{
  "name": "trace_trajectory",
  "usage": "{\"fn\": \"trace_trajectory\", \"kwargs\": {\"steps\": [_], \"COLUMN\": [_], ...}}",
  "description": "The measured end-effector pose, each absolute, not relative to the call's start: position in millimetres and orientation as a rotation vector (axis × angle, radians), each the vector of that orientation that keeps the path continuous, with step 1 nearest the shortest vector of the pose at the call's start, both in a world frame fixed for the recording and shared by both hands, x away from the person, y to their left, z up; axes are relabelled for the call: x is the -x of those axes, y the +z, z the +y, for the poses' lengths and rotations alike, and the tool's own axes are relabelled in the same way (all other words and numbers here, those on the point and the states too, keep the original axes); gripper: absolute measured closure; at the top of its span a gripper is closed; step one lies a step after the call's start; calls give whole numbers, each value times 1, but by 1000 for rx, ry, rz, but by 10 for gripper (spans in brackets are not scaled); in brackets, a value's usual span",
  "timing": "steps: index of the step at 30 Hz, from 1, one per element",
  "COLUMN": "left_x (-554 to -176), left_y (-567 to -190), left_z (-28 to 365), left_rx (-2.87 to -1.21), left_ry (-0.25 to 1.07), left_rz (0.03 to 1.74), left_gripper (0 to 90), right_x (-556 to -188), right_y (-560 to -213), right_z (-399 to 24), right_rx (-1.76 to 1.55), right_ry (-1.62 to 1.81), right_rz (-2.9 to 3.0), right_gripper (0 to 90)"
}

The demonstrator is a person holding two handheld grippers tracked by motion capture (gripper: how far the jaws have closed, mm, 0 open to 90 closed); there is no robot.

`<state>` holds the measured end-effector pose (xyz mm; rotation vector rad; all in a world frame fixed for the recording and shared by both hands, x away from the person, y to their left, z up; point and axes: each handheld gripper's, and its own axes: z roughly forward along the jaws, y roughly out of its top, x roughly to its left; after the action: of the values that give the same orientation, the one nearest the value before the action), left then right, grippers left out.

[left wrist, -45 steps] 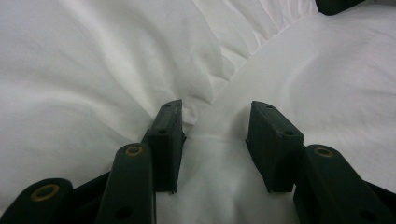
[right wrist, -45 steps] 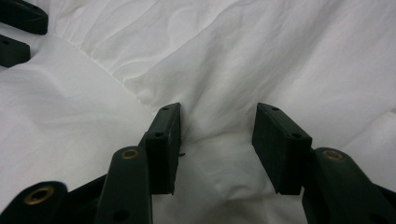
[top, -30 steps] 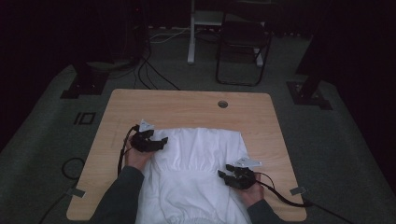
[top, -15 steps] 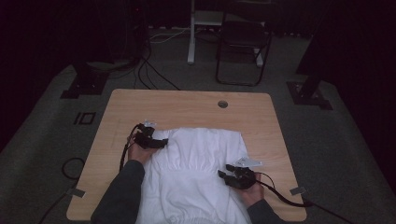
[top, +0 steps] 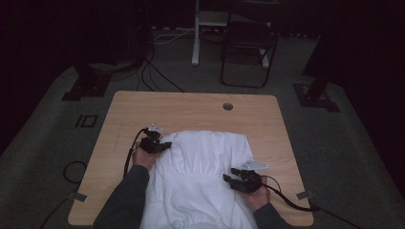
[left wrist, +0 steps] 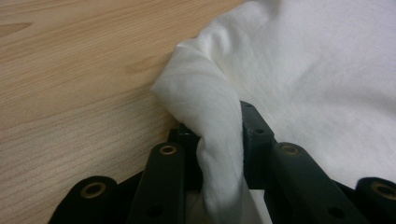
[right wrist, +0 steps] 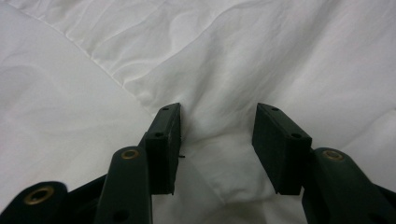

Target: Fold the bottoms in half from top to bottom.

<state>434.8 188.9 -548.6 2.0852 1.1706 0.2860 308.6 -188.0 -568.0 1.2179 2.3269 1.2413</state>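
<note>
High view, L to R. We see the left claw [top: 165,144] at the upper-left corner of a white cloth [top: 205,176] spread on a wooden table [top: 191,107]; the left hand [top: 143,156] sits just behind it, w/ a cable [top: 130,153] looping off its rear. The cloth runs from this claw across to the right claw [top: 228,180], which rests on the cloth's right part, jaws pointing left; the right hand [top: 255,193] grips it from behind.

Left gripper view: we find the left claw [left wrist: 215,140] pinching a rolled edge of the cloth [left wrist: 327,70], the fold bunched between the jaws and rising ahead of them. Bare table [left wrist: 70,84] lies to the claw's left, cloth to its right.

Right gripper view: we see the right claw [right wrist: 217,133] spread apart, jaws either side of a raised wrinkle of cloth [right wrist: 93,93], w/ fabric in the gap but not squeezed. Creases fan out ahead of the jaws.
</note>
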Motion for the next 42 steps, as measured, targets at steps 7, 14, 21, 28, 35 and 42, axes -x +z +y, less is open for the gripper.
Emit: {"fn": "trace_trajectory", "kwargs": {"steps": [7,14,21,28,35,42], "left_x": [-435,-435,-435,-435,-435,-435], "left_y": [-549,-550,-551,-552,-552,-552], "left_z": [190,191,193,193,194,193], "left_rx": [-2082,-2070,-2059,-2052,-2046,-2047], "left_ry": [279,274,270,270,260,262], "left_rz": [1164,1162,1157,1161,1164,1165], "left_gripper": [750,750,749,749,749,749], "right_x": [-336,-402,-453,-460,-455,-450], "right_y": [-531,-519,-544,-556,-555,-552], "right_z": [-209,-223,-222,-213,-211,-205], "right_rx": [-1224,-1295,-1400,-1427,-1406,-1427], "right_ry": [1235,1124,1032,959,988,1012], "right_rz": [2249,2166,2196,2227,2243,2281], "right_gripper": [481,320,209,193,310,603]}}
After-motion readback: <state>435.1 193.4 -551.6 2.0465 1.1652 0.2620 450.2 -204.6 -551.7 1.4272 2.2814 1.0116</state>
